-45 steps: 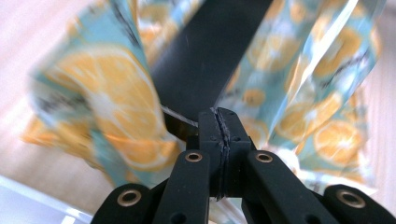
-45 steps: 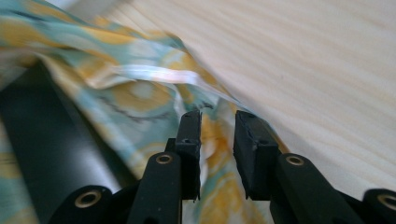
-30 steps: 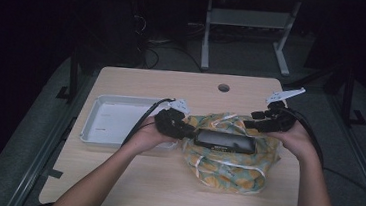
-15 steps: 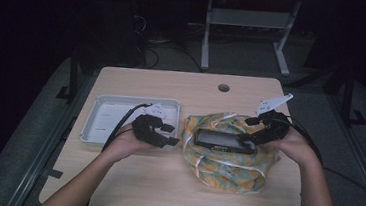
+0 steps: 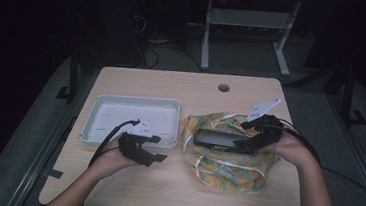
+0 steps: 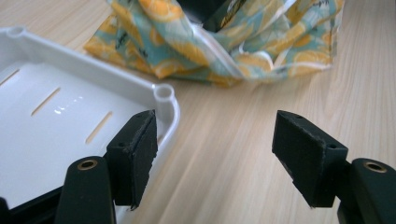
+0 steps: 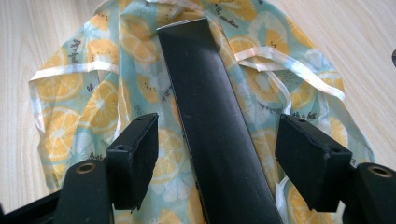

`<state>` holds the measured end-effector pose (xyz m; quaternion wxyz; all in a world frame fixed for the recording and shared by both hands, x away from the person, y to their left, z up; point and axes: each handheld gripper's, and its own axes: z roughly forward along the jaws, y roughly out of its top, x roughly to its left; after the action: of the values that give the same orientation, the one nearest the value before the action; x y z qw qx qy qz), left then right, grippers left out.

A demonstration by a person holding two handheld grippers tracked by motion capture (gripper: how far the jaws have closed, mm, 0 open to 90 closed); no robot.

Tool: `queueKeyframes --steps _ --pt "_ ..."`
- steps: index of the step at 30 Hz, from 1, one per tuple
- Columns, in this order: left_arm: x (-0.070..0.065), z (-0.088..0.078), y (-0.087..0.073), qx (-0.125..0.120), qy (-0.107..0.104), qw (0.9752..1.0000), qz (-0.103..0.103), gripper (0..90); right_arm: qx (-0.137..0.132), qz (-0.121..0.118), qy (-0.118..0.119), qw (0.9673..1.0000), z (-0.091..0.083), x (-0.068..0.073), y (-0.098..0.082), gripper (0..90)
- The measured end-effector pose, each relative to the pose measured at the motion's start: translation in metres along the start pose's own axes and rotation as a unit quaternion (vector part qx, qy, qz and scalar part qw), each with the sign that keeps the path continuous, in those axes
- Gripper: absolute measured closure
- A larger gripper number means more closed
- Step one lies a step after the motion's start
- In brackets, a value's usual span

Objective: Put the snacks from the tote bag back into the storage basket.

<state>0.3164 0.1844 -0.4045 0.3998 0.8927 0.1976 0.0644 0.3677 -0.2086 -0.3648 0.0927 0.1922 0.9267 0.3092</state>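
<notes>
A long black box (image 5: 218,138) lies on a crumpled plastic bag printed with orange slices (image 5: 226,164), right of the table's middle. My right gripper (image 5: 246,138) is at the box's right end. Its pads stand on either side of the black box (image 7: 205,93) without touching it; the jaws have just been opening. My left gripper (image 5: 157,148) hovers left of the bag, by the near right corner of the white tray (image 5: 136,101). Its jaws have just been opening, with nothing but bare table between them (image 6: 215,154). The bag (image 6: 210,46) lies ahead of them.
The empty white slotted tray (image 6: 93,65) sits on the left half of the wooden table (image 5: 163,186). A round cable hole (image 5: 223,88) is near the table's far edge. A metal stand (image 5: 248,18) is on the dark floor behind.
My left gripper has drawn away leftward from the box's left end to beside the tray, and its jaws have spread. The right gripper has opened at the box's right end.
</notes>
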Motion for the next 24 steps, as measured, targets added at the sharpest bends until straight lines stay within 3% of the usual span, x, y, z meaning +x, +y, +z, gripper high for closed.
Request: queueKeyframes --steps 6,13,17,24 --pt "-0.011 -0.009 -0.019 0.007 0.002 0.9999 0.009 28.3 0.020 -0.021 -0.006 0.9996 0.004 0.003 0.008 29.9" --pt "-0.020 -0.022 -0.040 0.013 0.003 0.9999 -0.004 28.3 0.054 -0.042 -0.007 0.9976 0.015 0.003 0.016 31.9" --pt "-0.019 -0.027 -0.051 0.014 -0.004 0.9999 -0.004 28.4 0.082 -0.067 -0.007 0.9944 0.027 0.004 0.019 32.7" --pt "-0.015 -0.023 -0.054 0.025 -0.011 0.9996 0.002 28.3 0.122 -0.099 -0.006 0.9876 0.040 0.005 0.029 35.0"
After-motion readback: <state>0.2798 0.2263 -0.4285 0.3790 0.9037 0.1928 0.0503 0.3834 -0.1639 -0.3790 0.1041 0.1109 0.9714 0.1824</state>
